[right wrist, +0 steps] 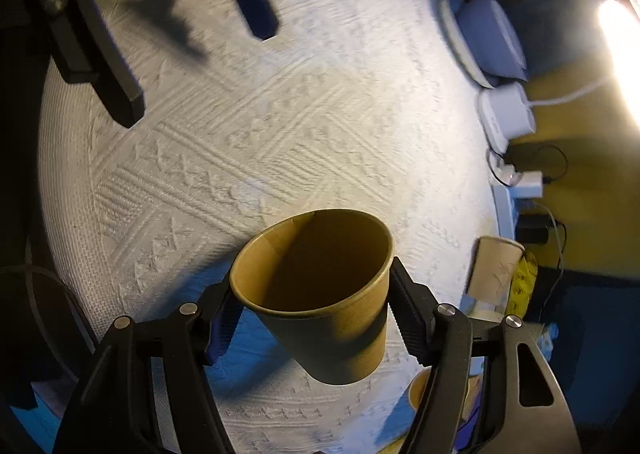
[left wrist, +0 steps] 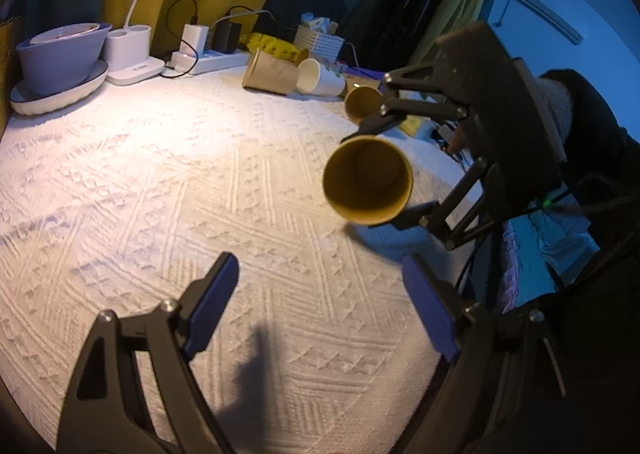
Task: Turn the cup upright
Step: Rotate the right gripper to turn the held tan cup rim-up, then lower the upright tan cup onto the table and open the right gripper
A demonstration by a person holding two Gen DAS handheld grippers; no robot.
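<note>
A brown paper cup (right wrist: 320,294) is clamped between the two fingers of my right gripper (right wrist: 316,318). It hangs above the white textured cloth (right wrist: 240,125), its mouth open toward the camera. In the left wrist view the same cup (left wrist: 368,179) is held in the air by the right gripper (left wrist: 384,169), mouth facing me. My left gripper (left wrist: 324,302) is open and empty, low over the cloth, short of the cup. The left gripper also shows at the top of the right wrist view (right wrist: 196,57).
Several more paper cups lie on their sides at the far edge: a brown one (left wrist: 270,71), a white one (left wrist: 320,77), a small brown one (left wrist: 362,101). A bowl on a plate (left wrist: 60,61), a white lamp base (left wrist: 132,53) and a power strip (left wrist: 212,59) line the back.
</note>
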